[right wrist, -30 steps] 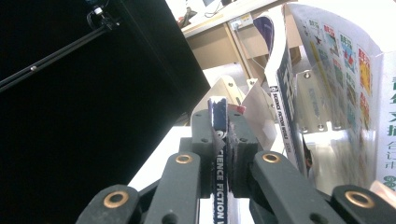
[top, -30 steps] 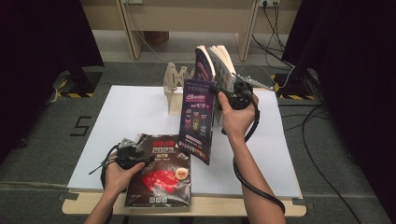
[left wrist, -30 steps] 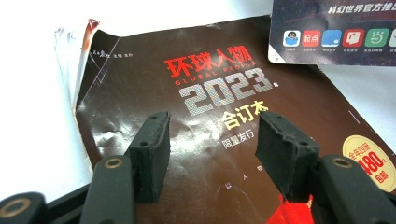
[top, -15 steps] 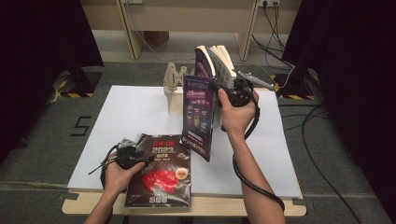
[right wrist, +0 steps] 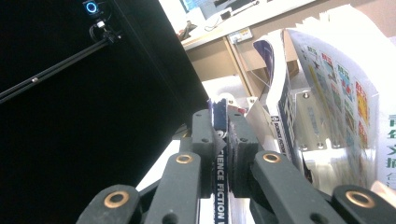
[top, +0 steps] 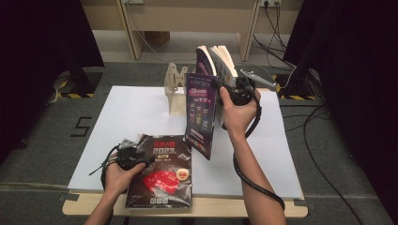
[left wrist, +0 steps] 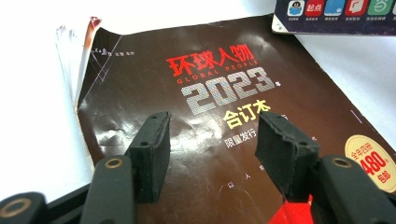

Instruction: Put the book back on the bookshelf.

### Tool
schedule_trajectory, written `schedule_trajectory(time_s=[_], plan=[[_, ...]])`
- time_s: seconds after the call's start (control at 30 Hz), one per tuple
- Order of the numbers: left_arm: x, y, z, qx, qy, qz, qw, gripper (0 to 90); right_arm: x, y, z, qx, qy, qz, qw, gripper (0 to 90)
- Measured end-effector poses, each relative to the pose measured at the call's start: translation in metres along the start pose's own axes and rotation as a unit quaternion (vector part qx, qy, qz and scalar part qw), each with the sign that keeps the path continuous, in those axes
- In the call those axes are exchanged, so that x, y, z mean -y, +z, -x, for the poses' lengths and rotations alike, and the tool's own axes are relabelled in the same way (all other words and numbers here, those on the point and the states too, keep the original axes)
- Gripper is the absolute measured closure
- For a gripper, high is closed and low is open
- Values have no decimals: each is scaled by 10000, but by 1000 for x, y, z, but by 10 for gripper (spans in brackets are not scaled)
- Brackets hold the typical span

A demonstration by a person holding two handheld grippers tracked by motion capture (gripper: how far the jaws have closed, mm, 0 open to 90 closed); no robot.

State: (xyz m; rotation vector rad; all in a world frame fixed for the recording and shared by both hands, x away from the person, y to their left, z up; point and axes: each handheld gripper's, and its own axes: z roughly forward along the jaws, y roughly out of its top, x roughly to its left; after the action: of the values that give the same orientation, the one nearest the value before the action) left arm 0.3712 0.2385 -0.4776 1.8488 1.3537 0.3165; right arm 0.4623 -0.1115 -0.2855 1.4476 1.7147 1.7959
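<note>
The right gripper (top: 224,89) is clamped on the spine of a purple magazine (top: 201,115), holding it upright above the white table (top: 131,110) just in front of the wooden rack (top: 174,91), most likely so it can be slotted in beside the books (top: 220,61) already standing there. In the right gripper view the pads (right wrist: 204,140) squeeze the thin spine edge-on, which keeps the floppy pages hanging straight down. The left gripper (top: 141,159), jaws apart and gripping nothing, rests over the dark magazine (top: 162,173) lying flat at the table's near edge, probably steadying it. That cover is glossy brown-black, creased, with red and silver lettering and a curled corner (left wrist: 91,28).
</note>
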Motion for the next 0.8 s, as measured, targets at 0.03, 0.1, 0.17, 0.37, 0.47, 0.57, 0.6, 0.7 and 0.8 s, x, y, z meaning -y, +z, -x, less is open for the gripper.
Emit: schedule_trajectory(time_s=[0.03, 0.1, 0.17, 0.37, 0.47, 0.57, 0.6, 0.7, 0.8], plan=[[0, 0, 0, 4, -2, -2, 10000, 442, -1, 0, 0, 3, -18, 8, 10000, 845], [0, 0, 0, 2, 2, -3, 10000, 442, -1, 1, 0, 0, -13, 7, 10000, 844], [0, 0, 0, 3, -2, 1, 10000, 442, -2, 1, 1, 7, -6, 7, 10000, 844], [0, -1, -1, -2, 2, 5, 10000, 442, -4, 4, 0, 21, -1, 34, 10000, 844], [0, -1, -1, 13, 6, -11, 10000, 442, -6, 5, -1, 26, -13, 50, 10000, 844], [0, -1, -1, -10, -1, 10, 10000, 442, -8, 6, -1, 42, -26, 73, 10000, 843], [0, -1, -1, -16, -9, 16, 10000, 442, -9, 7, -2, 51, -15, 84, 9999, 843], [0, -1, -1, -12, -24, 18, 10000, 442, -11, 8, -2, 73, -44, 95, 9999, 842], [-1, -1, -2, -10, -27, 25, 10000, 442, -13, 10, -2, 115, -70, 129, 9998, 841]])
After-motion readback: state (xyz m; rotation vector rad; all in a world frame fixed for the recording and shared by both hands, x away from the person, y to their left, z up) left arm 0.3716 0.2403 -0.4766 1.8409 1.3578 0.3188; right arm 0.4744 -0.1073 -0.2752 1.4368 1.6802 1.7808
